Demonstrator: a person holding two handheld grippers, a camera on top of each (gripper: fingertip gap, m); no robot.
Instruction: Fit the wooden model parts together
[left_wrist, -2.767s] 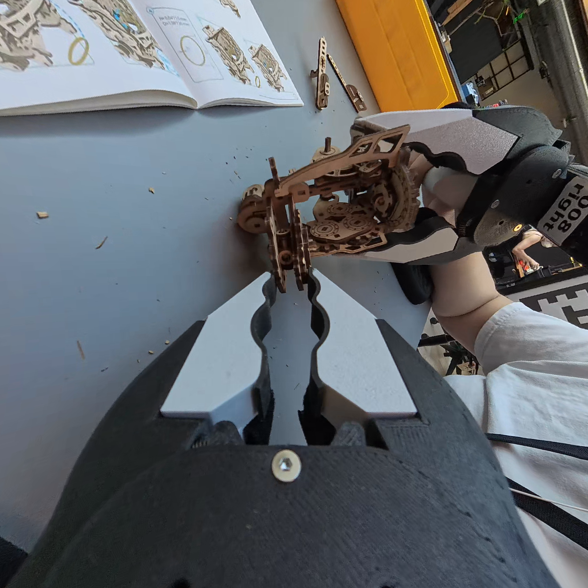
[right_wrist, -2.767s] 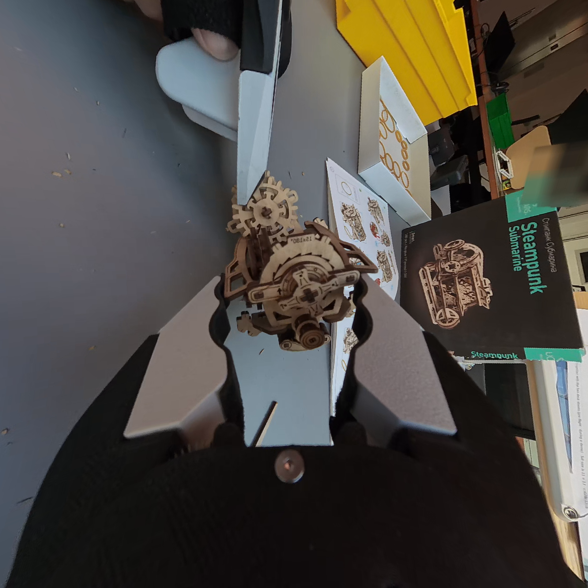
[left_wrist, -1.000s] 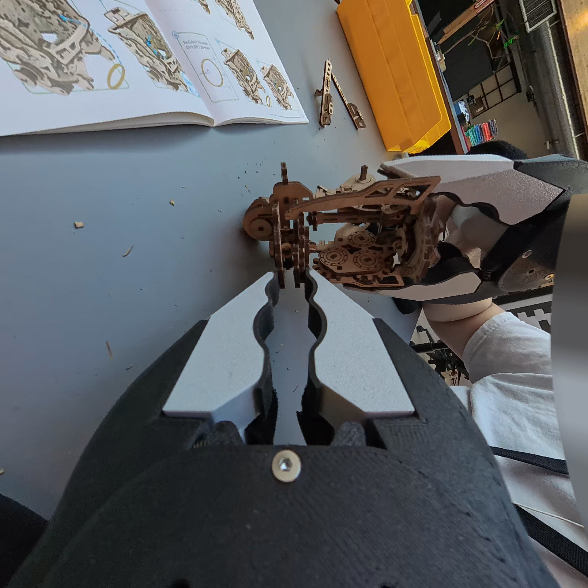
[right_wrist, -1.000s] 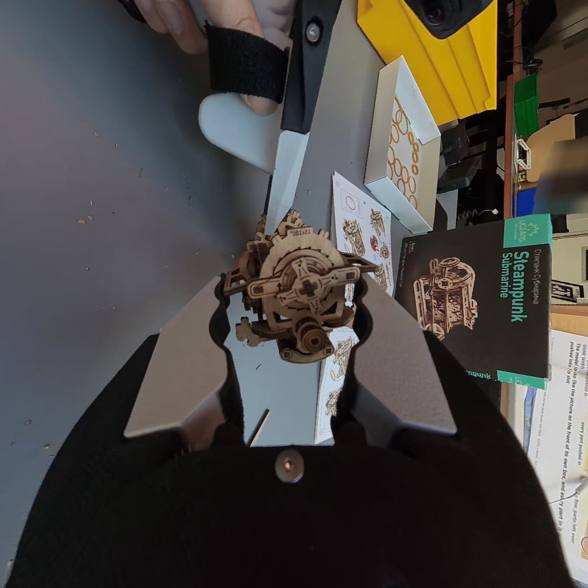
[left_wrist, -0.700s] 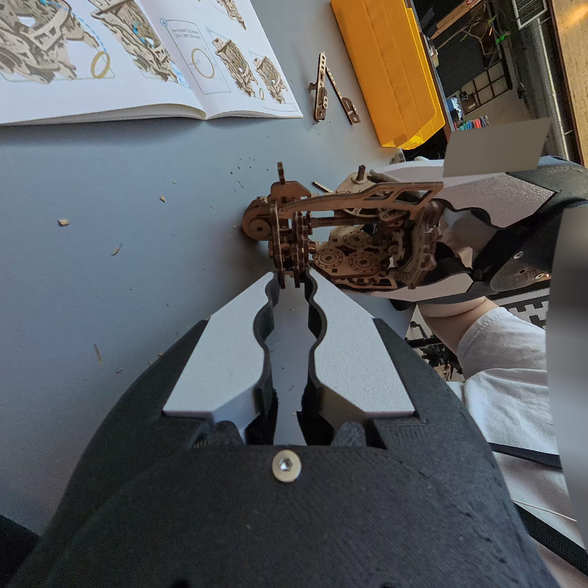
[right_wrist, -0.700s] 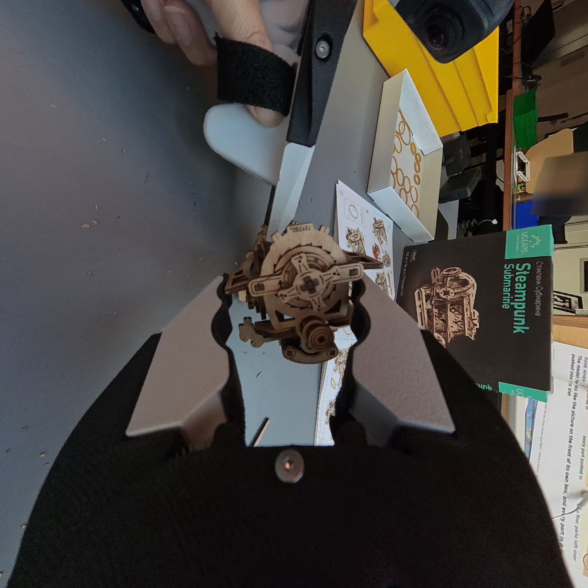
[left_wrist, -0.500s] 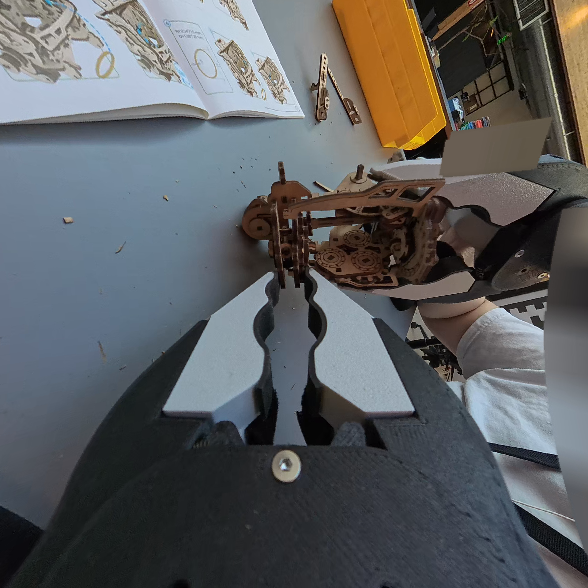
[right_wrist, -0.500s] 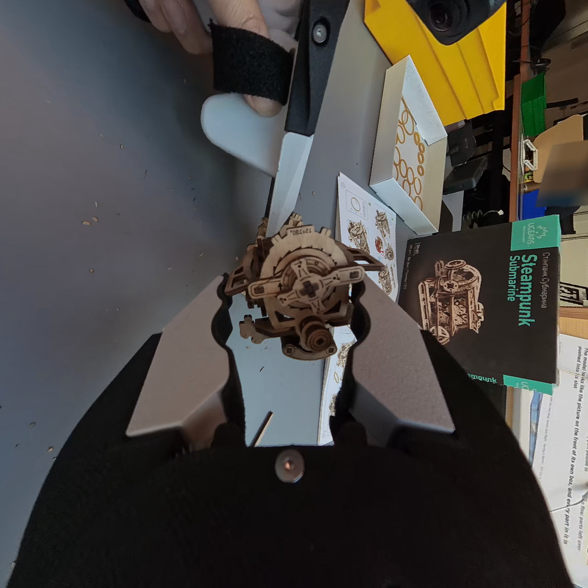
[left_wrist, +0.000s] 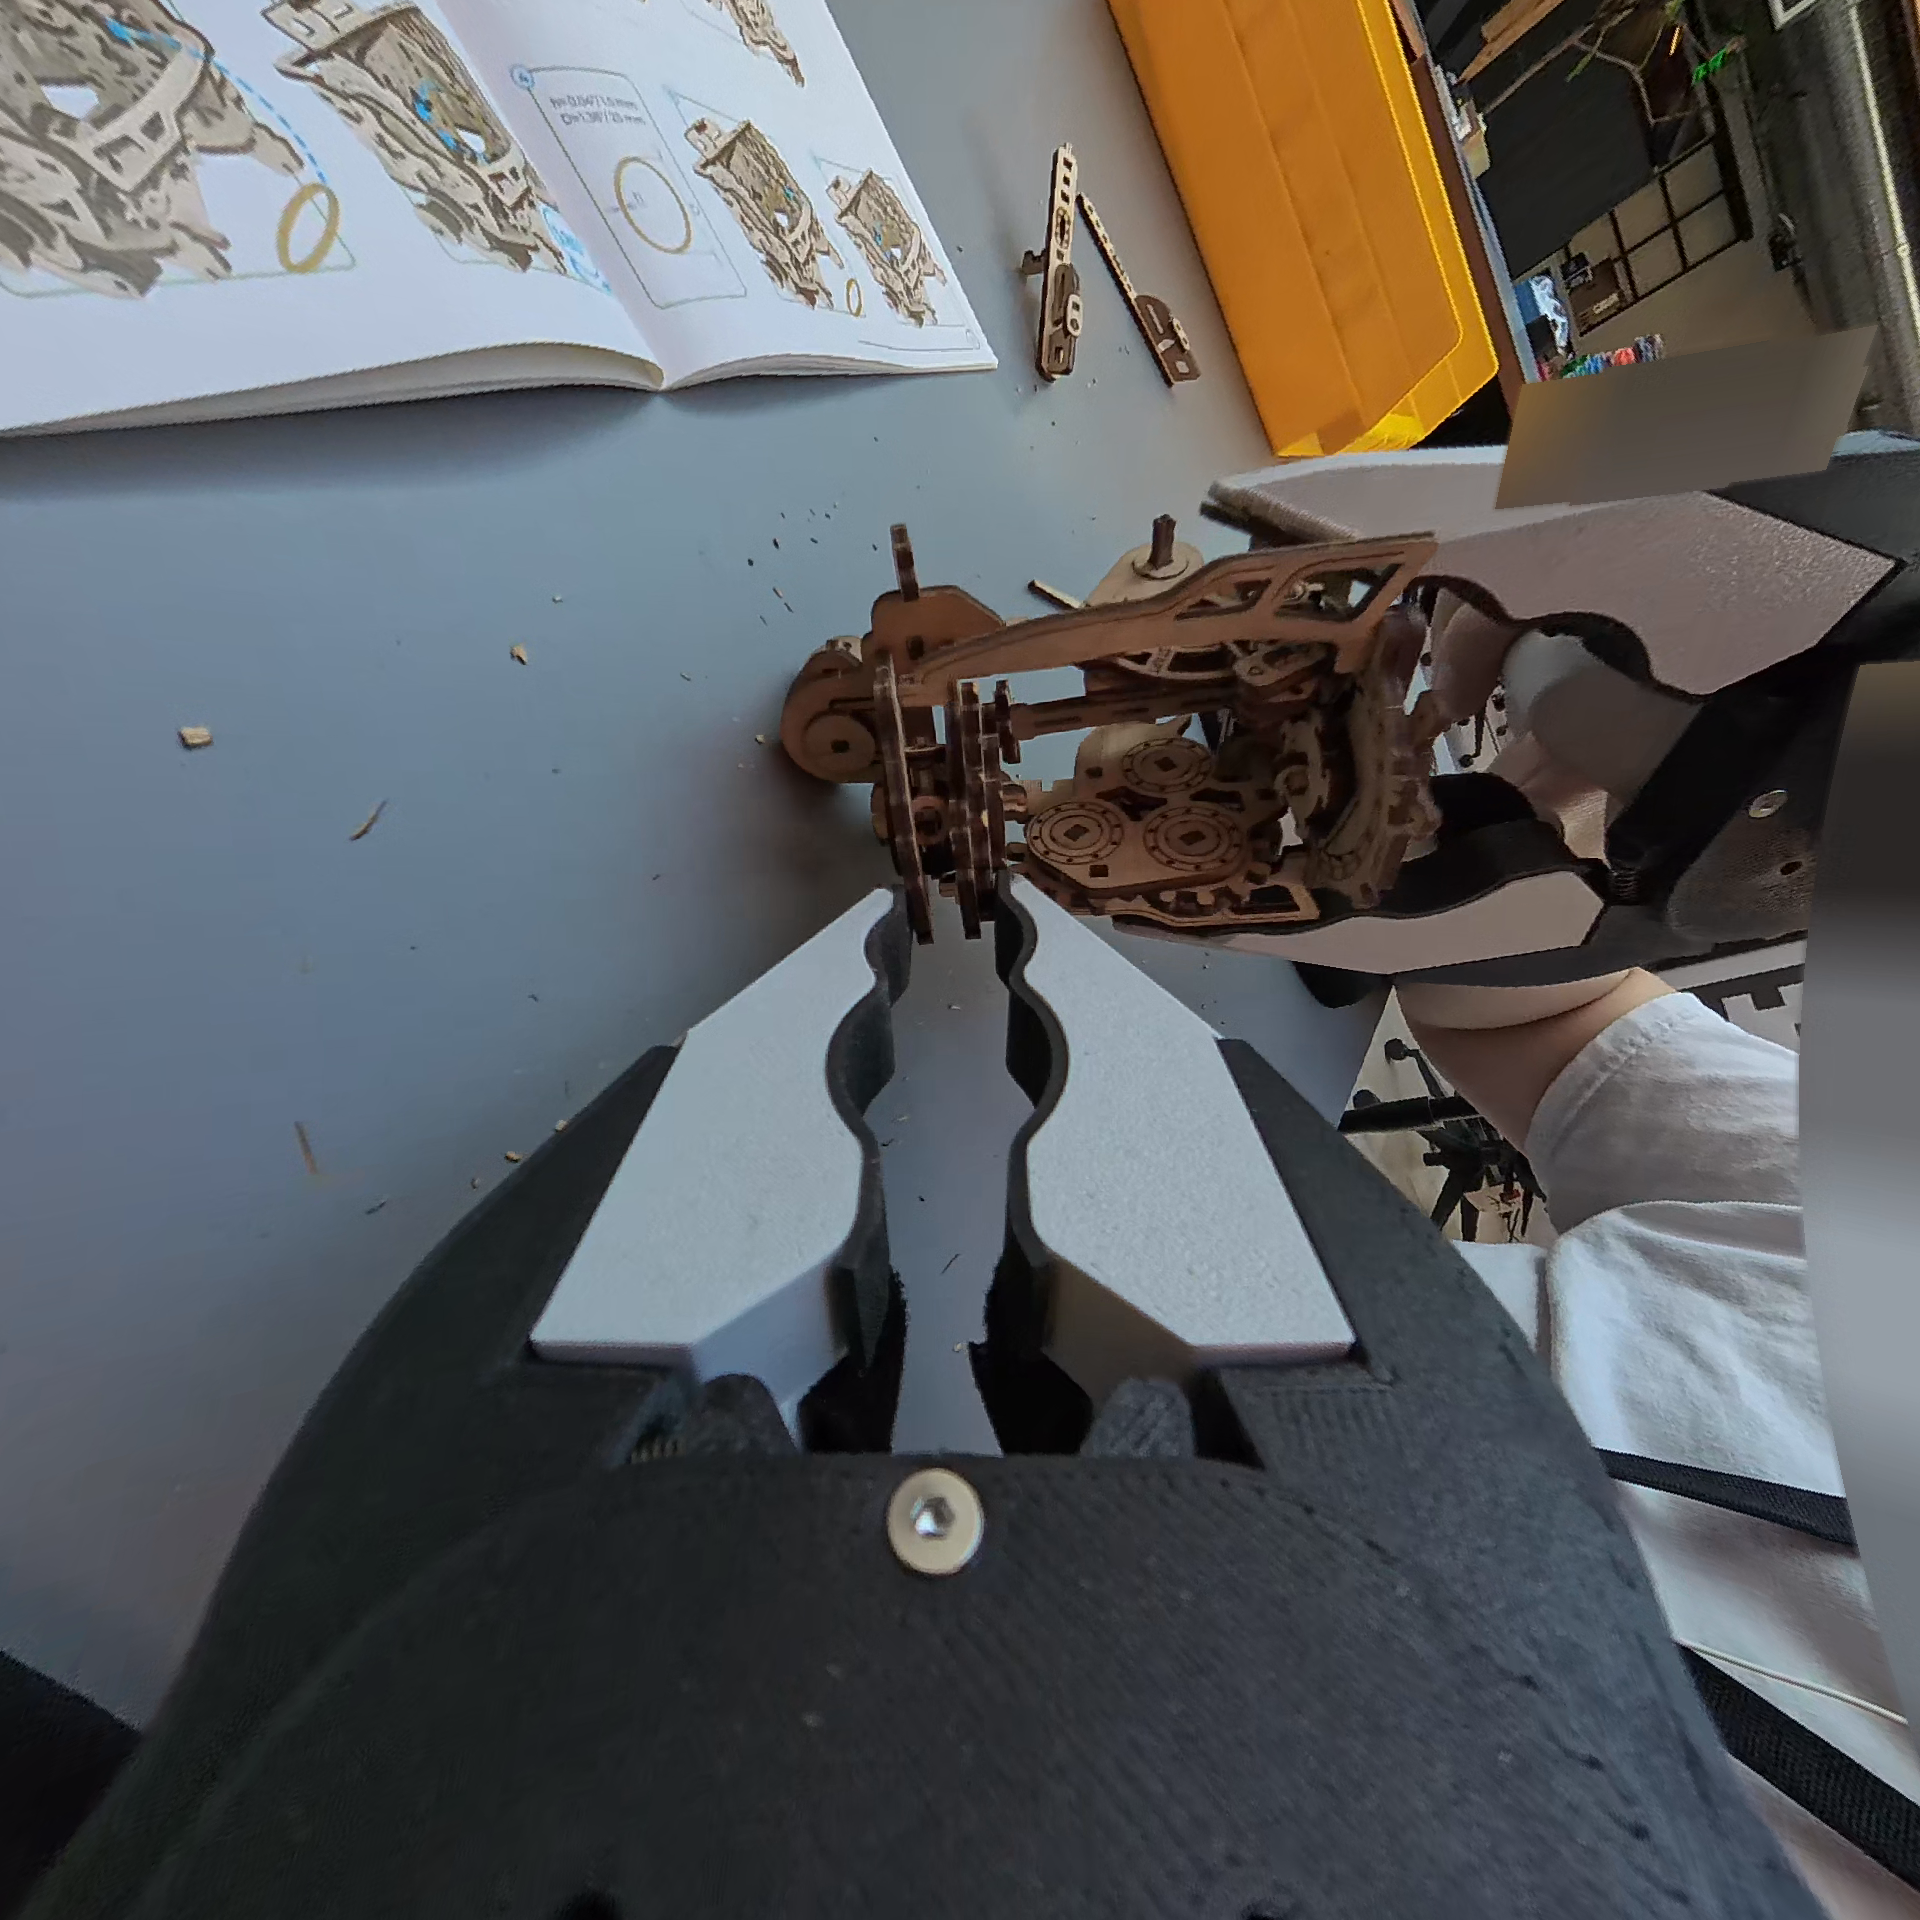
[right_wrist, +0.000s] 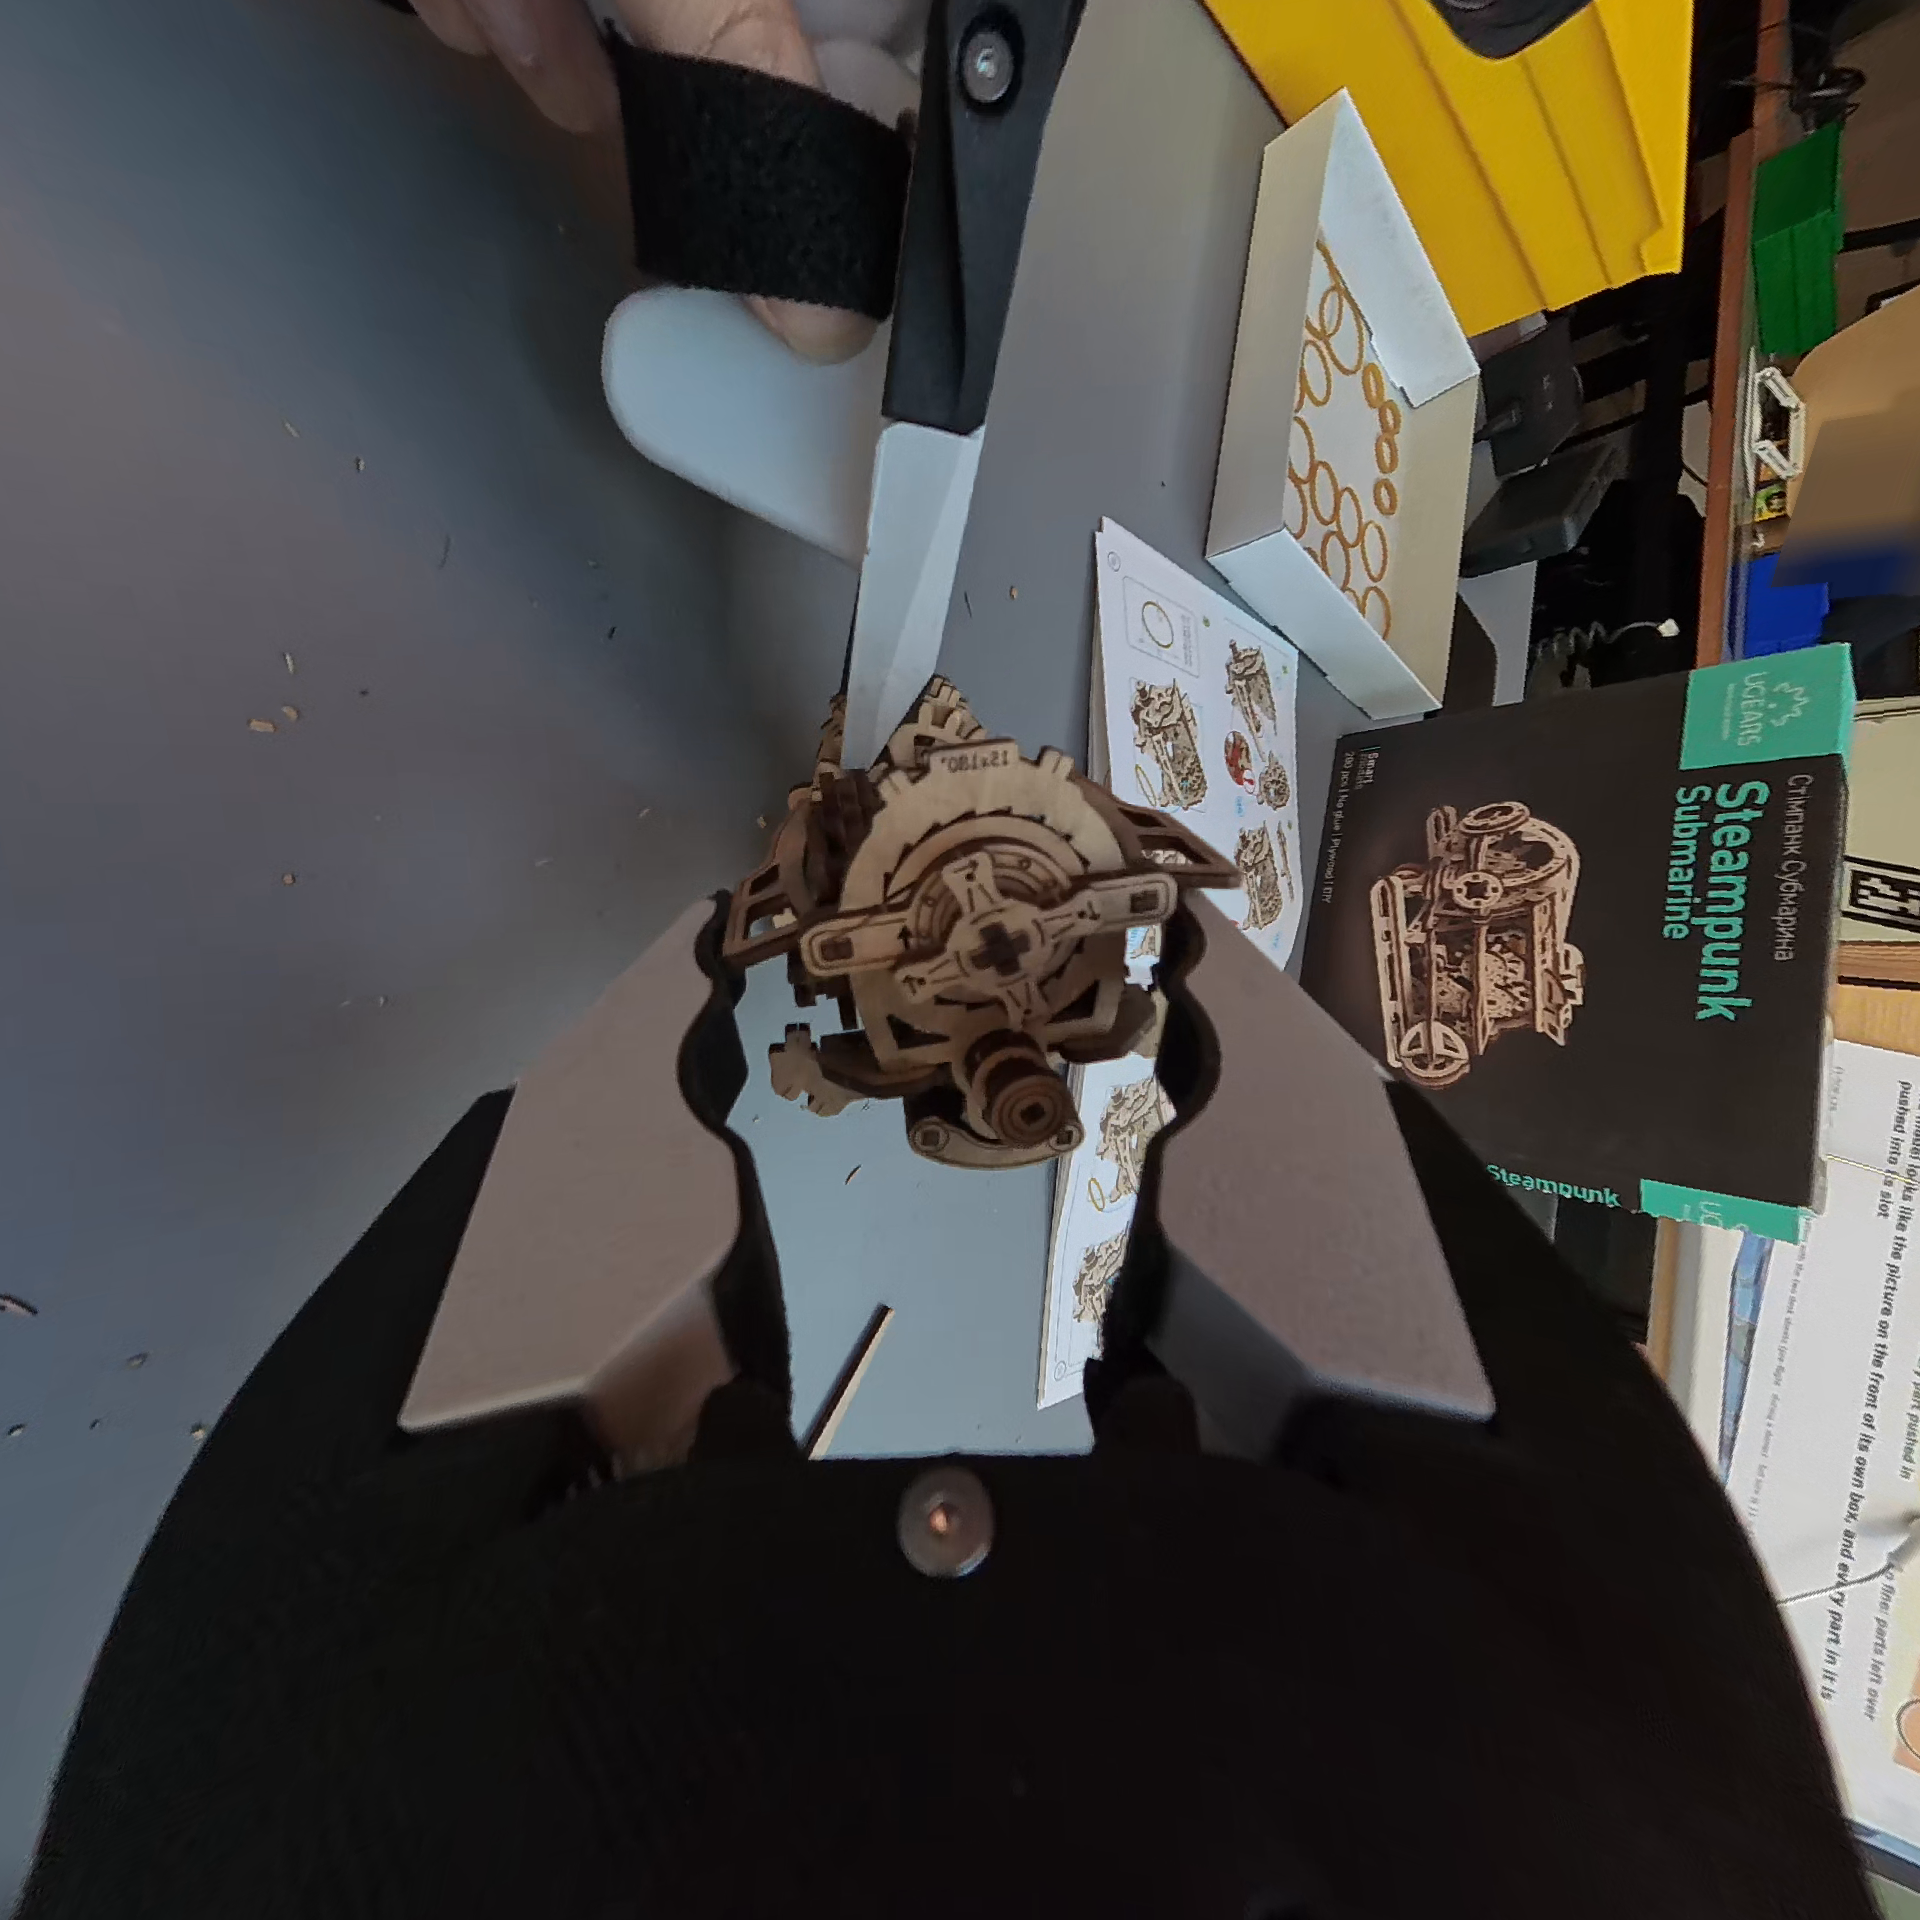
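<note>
While the right hand-held gripper (right_wrist: 951, 966) clamps a half-built wooden model (right_wrist: 971, 956) by its sides, the left hand-held gripper (left_wrist: 951, 909) closes in on a stack of thin gear discs (left_wrist: 940, 810) at the model's far end. Seen from the left wrist view, the left fingers stand narrowly parted, their tips set on either side of the lower edge of those discs; whether they press the wood or merely bracket it cannot be told from here. Nothing else is held between them.

The model hangs low over the grey tabletop (left_wrist: 343, 935), its small end wheel down at or near the surface, though contact cannot be confirmed. An open instruction booklet (left_wrist: 436, 208) lies further back, with two loose wooden strips (left_wrist: 1101, 270) beside a yellow bin (left_wrist: 1309, 208). From the right wrist view, the model's round front face with its crossed hub points at the camera, and the kit's dark box (right_wrist: 1579, 935) and a white tray of rubber rings (right_wrist: 1340, 416) sit beyond it.

By the look of things, the step in hand is seating or adjusting the gear stack on its axle while the other gripper steadies the body. The next move would seem to call for a light, square squeeze along the axle line, with the right grip kept firm; thin laser-cut teeth like these are likely to snap or skew under a crooked push.
</note>
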